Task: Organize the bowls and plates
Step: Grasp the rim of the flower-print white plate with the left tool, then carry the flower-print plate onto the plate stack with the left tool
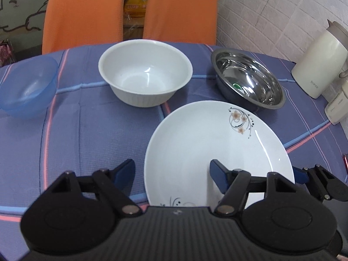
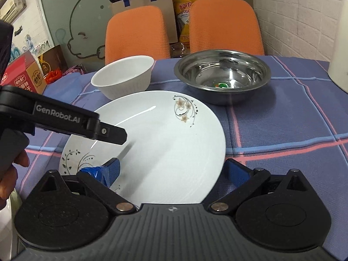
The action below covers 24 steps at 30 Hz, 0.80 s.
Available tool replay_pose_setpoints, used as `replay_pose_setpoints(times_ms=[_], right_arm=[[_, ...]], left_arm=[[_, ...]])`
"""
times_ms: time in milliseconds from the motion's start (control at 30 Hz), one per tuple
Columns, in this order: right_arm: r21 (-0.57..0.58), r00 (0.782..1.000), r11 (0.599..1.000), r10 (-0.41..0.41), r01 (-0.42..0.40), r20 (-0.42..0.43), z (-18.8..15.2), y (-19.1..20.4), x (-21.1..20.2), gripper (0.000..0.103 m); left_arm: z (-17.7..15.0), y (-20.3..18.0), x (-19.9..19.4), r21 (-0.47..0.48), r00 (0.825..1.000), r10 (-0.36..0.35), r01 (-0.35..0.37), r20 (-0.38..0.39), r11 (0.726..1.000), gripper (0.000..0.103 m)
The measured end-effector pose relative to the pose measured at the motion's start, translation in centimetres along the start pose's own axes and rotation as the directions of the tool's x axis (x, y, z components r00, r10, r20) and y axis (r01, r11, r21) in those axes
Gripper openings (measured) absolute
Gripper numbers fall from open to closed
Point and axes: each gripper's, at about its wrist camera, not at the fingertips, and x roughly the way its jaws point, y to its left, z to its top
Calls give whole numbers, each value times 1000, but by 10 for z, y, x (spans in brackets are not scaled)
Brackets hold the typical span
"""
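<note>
Nearest, both tongs stand wide and hold nothing. The left tongs (image 1: 171,170) hover low over the near-left rim of the white plate (image 1: 217,150), one blue finger out over the cloth and the other above the plate's face. The right tongs (image 2: 171,171) straddle the plate's near-right edge in the same way, with one pad (image 2: 113,170) over the plate's face and the other off its rim. Whether any pad touches the glaze cannot be told.

The plate lies flat on the surface (image 1: 87,134), close to its front edge, with a flower print at the far rim. Just behind it sit the white ribbed bowl (image 1: 145,71) and, to the right, the steel bowl (image 1: 248,80), whose rim is nearly against the plate. A blue plastic bowl (image 1: 26,87) stands well apart at the far left. A cream kettle (image 1: 317,63) is at the right edge, and two orange chairs (image 1: 130,10) are beyond.

The risks look plain enough. A flat plate gives thin purchase, so a pad closing on the glazed rim could slip, or shove the plate into the steel bowl. With both tongs crowding one plate, they may knock each other. A grip on one edge alone would likely let the plate tip and drop on lifting.
</note>
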Motion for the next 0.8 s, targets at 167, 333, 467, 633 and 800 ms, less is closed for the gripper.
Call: replay_pose_setpoints(times_ms=[167, 333, 467, 633, 800], right_arm=[[-15, 998, 998, -61, 61, 17, -4, 18, 2, 91], [118, 999, 992, -52, 50, 9, 2, 12, -6, 92], [99, 998, 994, -57, 55, 24, 1, 19, -15, 92], [107, 997, 993, -45, 39, 57, 5, 30, -30, 92], [97, 995, 995, -42, 34, 87, 9, 43, -44, 92]], left_arm=[[-6, -9, -3, 40, 1000, 23, -24, 13, 999, 44], [-10, -8, -10, 31, 1000, 21, -21, -2, 999, 44], [-11, -9, -25, 34, 999, 30, -30, 16, 999, 44], [-12, -11, -47, 27, 999, 26, -27, 43, 999, 44], [-24, -5, -76, 11, 997, 32, -33, 72, 999, 44]])
